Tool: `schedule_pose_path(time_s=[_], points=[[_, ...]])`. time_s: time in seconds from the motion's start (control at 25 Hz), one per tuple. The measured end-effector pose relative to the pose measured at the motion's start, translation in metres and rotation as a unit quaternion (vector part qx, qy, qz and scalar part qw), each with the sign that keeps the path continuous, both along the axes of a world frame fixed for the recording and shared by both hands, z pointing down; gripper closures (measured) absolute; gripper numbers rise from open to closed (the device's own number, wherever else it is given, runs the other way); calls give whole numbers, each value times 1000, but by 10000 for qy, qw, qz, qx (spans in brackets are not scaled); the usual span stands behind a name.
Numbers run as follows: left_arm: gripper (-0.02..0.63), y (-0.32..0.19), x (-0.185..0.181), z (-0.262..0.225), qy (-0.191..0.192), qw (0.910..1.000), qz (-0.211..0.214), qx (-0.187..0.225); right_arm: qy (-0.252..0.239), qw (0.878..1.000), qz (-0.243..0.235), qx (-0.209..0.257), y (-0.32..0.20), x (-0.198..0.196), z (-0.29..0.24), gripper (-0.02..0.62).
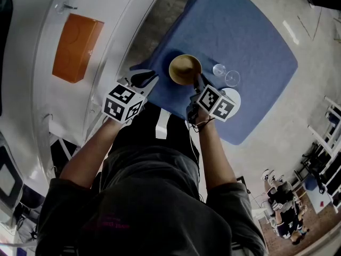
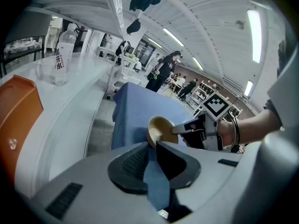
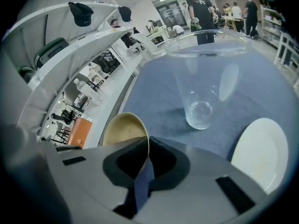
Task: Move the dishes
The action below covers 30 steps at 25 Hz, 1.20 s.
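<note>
**Rim grip at the table's edge:** Your right gripper (image 1: 197,83) has the tan bowl (image 1: 184,68) by its near rim at the front of the blue-clothed table (image 1: 250,36). The jaws are drawn almost together, with the bowl's thin wall pinched between the pads. The bowl sits tilted rather than flat and appears to hang from that single point. Your left gripper (image 1: 144,79) hovers just beside the table's near corner. Its jaws are partly apart and hold nothing, with only blue cloth showing through the gap.

A clear glass (image 3: 202,92) stands near the bowl on its right, with a second glass (image 1: 232,78) next to it. A white plate (image 3: 260,150) lies just beside your right gripper.

This looks like the lift-off of the first dish. A bowl held by a rim pinch tends to swing, so keep the squeeze firm and your wrist steady. Raise the bowl straight up before you carry it sideways. Take it away from the glasses, which would likely topple at a light knock, and clear of the plate.

If the bowl starts to turn in the pads, bring your free left gripper to the far rim to steady it. When you set the bowl down, let its low edge touch first. Open the jaws only once it rests flat.
</note>
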<state>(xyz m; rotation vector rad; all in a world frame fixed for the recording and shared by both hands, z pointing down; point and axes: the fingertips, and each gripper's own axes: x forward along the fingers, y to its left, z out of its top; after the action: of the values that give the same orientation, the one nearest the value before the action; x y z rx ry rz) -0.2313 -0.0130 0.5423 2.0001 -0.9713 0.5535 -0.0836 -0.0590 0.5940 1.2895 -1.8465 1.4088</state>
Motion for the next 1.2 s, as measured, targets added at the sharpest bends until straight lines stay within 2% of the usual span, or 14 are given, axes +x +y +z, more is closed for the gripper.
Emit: schedule_pose_path(time_s=[0.6, 0.88, 1.2], points=[[572, 2, 4, -34, -14, 9989, 13, 465, -280, 9989, -150, 338, 12, -9, -42, 580], [575, 9, 17, -50, -72, 9977, 230, 637, -384, 9982, -16, 467, 31, 9, -64, 580], [578, 21, 51, -62, -91, 9958, 555, 726, -478, 9969, 310, 534, 54, 43, -77, 580]])
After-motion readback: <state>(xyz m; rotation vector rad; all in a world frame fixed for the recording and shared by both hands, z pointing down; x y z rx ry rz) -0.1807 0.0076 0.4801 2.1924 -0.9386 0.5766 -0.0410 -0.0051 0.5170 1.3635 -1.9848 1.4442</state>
